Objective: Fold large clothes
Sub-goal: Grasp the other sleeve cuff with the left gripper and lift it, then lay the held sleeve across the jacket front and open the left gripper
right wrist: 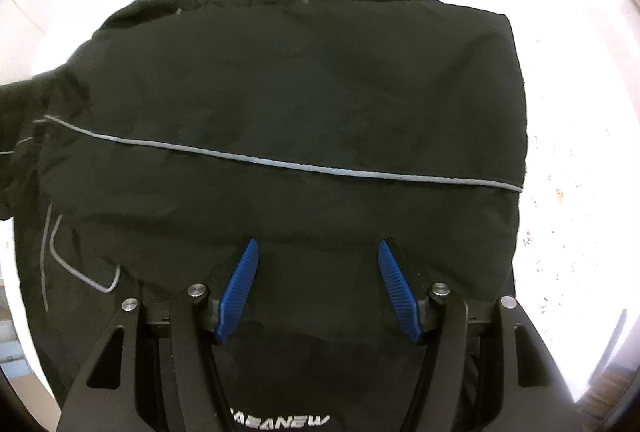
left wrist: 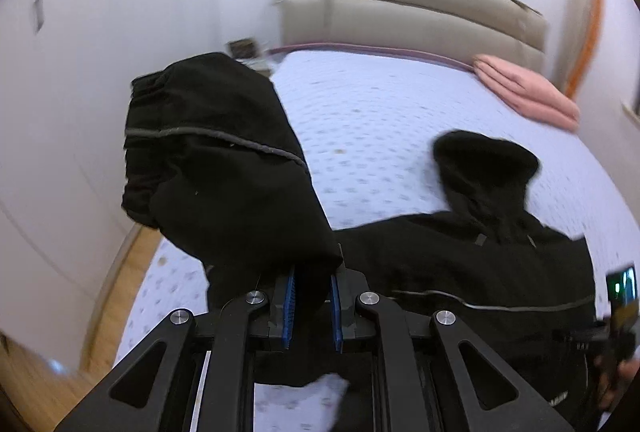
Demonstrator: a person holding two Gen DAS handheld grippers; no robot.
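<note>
A large black jacket (right wrist: 304, 92) with a grey reflective stripe lies spread on the bed, its hood (left wrist: 484, 160) toward the headboard. In the left wrist view my left gripper (left wrist: 314, 280) is shut on the jacket's sleeve (left wrist: 216, 160), which hangs lifted in the air above the bed's left side, cuff upward. My right gripper (right wrist: 318, 252) points steeply down over the jacket's lower back, its blue pads (right wrist: 242, 284) wide apart with nothing pinched between them. At the left wrist view's right edge the other hand-held gripper (left wrist: 620, 312) shows over the jacket.
The bed has a pale patterned cover (left wrist: 368, 120) and a beige padded headboard (left wrist: 400, 4). A folded pink blanket (left wrist: 528, 92) lies at the far right corner. White wardrobe doors (left wrist: 80, 72) and wooden floor (left wrist: 116, 272) run along the bed's left side.
</note>
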